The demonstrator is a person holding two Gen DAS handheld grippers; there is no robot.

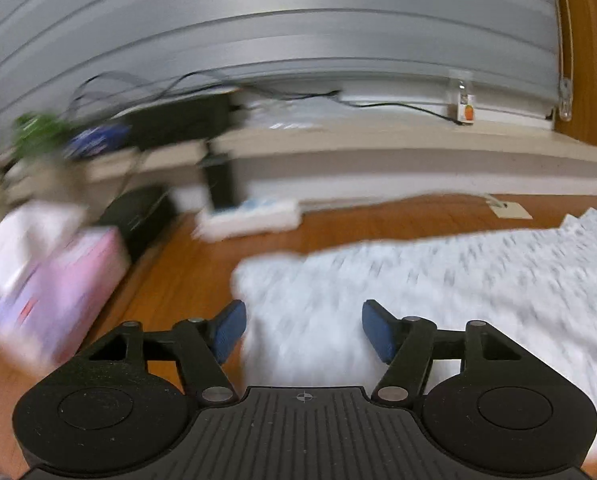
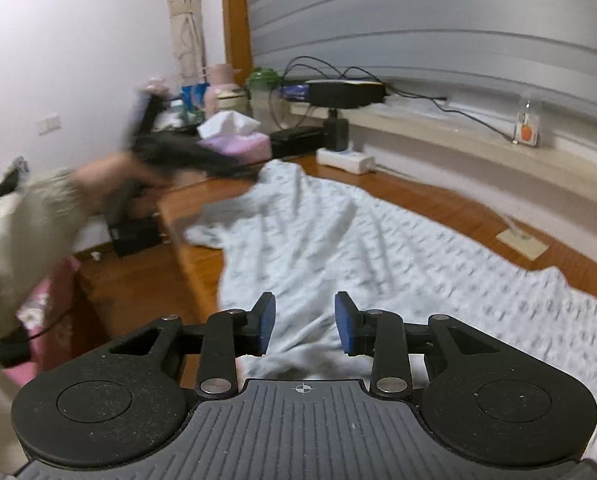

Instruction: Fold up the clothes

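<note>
A pale, finely patterned garment (image 1: 438,280) is spread over the wooden surface (image 1: 178,280). My left gripper (image 1: 304,332) hovers above the garment's left edge, its blue pads far apart with nothing pressed between them; this view is smeared by motion. In the right wrist view the same garment (image 2: 378,240) runs away from my right gripper (image 2: 305,326), whose pads stand apart over a crease without pinching it. Far left there, a hand (image 2: 106,180) in a beige sleeve carries the blurred left gripper (image 2: 234,168) beside a raised corner of the cloth; contact cannot be told.
A pink tissue box (image 2: 234,142) and a white power strip (image 2: 346,160) sit at the far end of the wood. On the window sill (image 2: 458,136) are a black box (image 2: 344,94), cables and a small bottle (image 2: 528,122). Grey blinds hang behind.
</note>
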